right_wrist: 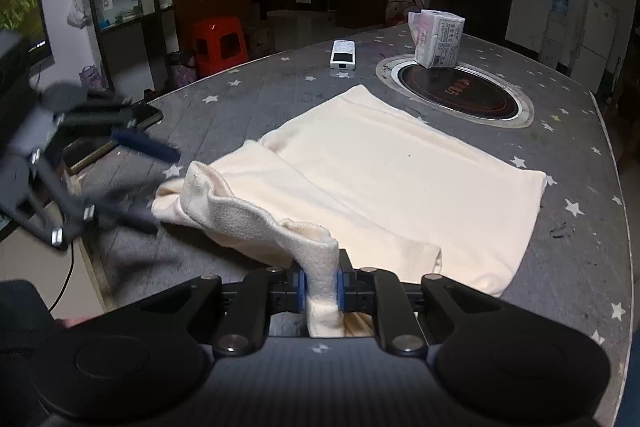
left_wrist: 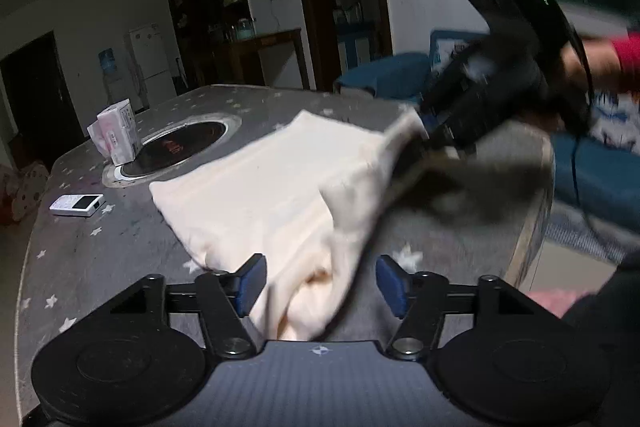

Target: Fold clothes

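Note:
A cream garment (left_wrist: 260, 187) (right_wrist: 400, 179) lies mostly flat on the grey star-patterned table (left_wrist: 100, 259) (right_wrist: 580, 247). My right gripper (right_wrist: 322, 283) is shut on a bunched edge of it, which stands up between the blue pads. The left wrist view shows that right gripper (left_wrist: 416, 135), blurred, lifting this edge above the table's right side. My left gripper (left_wrist: 322, 283) stands open, with a loose fold of the garment lying between its pads and nothing pinched. In the right wrist view the left gripper (right_wrist: 164, 189) shows blurred at the garment's left end.
A tissue pack (left_wrist: 118, 131) (right_wrist: 438, 39) stands on the rim of a round inset hob (left_wrist: 176, 151) (right_wrist: 456, 95). A white remote (left_wrist: 78, 205) (right_wrist: 343, 54) lies beyond the garment. A dark phone (right_wrist: 140, 115) rests near the table edge. A blue sofa (left_wrist: 592, 179) and red stool (right_wrist: 218, 43) stand beside the table.

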`<state>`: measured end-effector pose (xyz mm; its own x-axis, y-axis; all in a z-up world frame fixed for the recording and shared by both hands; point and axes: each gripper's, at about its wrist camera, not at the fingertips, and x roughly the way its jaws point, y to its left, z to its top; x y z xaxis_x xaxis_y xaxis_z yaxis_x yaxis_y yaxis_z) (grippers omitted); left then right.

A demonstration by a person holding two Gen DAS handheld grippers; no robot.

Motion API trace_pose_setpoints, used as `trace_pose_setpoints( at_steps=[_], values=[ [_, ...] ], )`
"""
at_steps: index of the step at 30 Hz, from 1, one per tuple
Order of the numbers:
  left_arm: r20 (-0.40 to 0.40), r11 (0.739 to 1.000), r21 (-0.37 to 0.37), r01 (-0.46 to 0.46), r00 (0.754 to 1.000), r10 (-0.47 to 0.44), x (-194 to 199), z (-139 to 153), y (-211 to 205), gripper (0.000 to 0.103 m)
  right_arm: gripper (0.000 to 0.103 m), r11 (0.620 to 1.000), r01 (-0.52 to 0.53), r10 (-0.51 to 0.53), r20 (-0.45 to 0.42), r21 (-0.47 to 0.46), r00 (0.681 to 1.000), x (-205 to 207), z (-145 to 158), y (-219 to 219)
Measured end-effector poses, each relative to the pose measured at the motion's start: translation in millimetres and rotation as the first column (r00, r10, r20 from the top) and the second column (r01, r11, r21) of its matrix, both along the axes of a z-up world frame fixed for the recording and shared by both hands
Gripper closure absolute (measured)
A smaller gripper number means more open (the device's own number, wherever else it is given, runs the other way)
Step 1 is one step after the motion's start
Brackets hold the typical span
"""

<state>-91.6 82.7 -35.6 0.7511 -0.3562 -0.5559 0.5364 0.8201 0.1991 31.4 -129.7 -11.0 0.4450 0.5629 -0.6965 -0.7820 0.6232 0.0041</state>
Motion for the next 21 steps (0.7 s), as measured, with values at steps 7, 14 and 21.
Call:
trace_pose_setpoints(
  at_steps=[7,14,21],
  values=[
    [0.044,0.991,0.135,0.015,0.999,-0.021,7.3,-21.6,-11.8,0.045,0.091,1.0,0.021,-0.021,0.007,-0.004,1.0,1.4,0.6,3.6],
    [0.025,0.996,0.087,0.018,0.999,-0.02,13.0,-15.3,-4.9,0.09,0.093,0.999,0.035,-0.036,0.044,0.02,0.998,-11.9,-1.6,-1.1],
    [0.008,0.999,0.01,0.032,0.999,-0.032,-9.3,9.4,1.8,0.09,0.094,0.999,-0.022,0.018,0.093,0.042,0.996,-43.8,16.2,-12.0]
  ],
)
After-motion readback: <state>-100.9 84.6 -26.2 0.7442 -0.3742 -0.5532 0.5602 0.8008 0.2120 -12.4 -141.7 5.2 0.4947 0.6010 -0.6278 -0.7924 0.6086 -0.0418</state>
